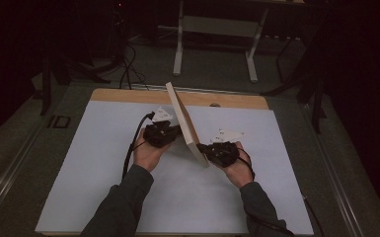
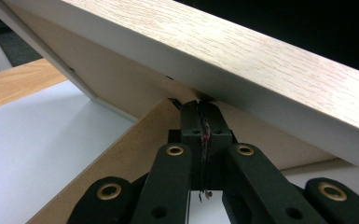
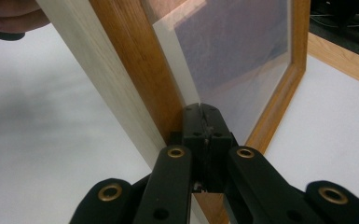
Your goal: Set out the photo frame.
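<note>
I have a wooden picture frame [image 1: 187, 129] standing tilted on its edge on the white sheet [image 1: 98, 163] that covers the table, a little beyond the middle and nearer the far edge than the near one; its lower end rests on the sheet by my right hand and its upper end leans away toward the far edge, where a strip of bare wooden tabletop [image 1: 128, 96] shows past the sheet. My left gripper [image 1: 162, 132] is at the back of the frame, and in the left gripper view its jaws are pressed together with their tips right up against the brown backboard [image 2: 135, 154], just under the pale wooden rim [image 2: 242, 60]; whether they pinch a small tab there or merely touch the board I cannot make out, since the tips sit in shadow. My right gripper [image 1: 220, 150] is at the front side near the frame's lower end. In the right gripper view its jaws are likewise fully closed, their tips set against the inner edge of the frame, where the orange-brown moulding [image 3: 135, 70] meets the clear pane [image 3: 242, 56]; they look to rest on it rather than clasp it. My left hand [image 1: 148, 155] and right hand [image 1: 239, 170] lie on either side of the frame, with dark sleeves coming in from the near edge.
</note>
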`<move>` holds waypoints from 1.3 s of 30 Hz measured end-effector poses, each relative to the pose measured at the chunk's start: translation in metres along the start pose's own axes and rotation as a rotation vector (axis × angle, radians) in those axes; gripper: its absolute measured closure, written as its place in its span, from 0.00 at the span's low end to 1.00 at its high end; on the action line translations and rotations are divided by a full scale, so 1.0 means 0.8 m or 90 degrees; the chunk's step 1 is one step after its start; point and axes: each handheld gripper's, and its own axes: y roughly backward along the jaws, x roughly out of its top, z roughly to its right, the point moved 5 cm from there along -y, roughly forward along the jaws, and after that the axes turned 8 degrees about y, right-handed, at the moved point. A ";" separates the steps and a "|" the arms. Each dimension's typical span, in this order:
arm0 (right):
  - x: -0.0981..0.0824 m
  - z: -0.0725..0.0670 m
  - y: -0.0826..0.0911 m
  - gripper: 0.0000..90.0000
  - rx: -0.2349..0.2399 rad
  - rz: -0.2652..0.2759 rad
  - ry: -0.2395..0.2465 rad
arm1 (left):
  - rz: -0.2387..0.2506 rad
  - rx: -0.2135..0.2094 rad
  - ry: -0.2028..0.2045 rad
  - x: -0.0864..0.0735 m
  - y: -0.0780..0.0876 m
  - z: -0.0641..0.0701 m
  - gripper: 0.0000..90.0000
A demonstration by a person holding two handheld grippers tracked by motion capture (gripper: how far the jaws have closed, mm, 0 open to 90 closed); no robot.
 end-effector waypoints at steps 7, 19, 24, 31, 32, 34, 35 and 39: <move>0.002 -0.004 -0.001 1.00 0.006 -0.002 0.007 | -0.002 0.003 0.001 0.000 -0.001 -0.001 1.00; 0.003 -0.010 -0.003 1.00 0.016 -0.001 0.012 | -0.004 0.002 0.006 -0.001 -0.001 -0.002 1.00; 0.003 -0.010 -0.003 1.00 0.017 -0.001 0.010 | -0.004 -0.002 0.009 0.000 -0.001 -0.003 1.00; 0.005 -0.012 -0.004 1.00 0.024 0.003 0.009 | -0.004 -0.008 0.016 0.000 -0.002 -0.004 1.00; 0.005 -0.013 -0.005 1.00 0.026 0.004 0.009 | -0.003 -0.009 0.017 0.000 -0.002 -0.005 1.00; 0.006 -0.015 -0.006 1.00 0.029 0.002 0.011 | -0.002 -0.013 0.020 0.000 -0.002 -0.005 1.00; 0.007 -0.015 -0.006 1.00 0.030 0.004 0.013 | -0.003 -0.016 0.023 0.000 -0.002 -0.006 1.00; 0.009 -0.020 -0.009 1.00 0.038 0.004 0.013 | -0.002 -0.021 0.027 0.000 -0.002 -0.007 1.00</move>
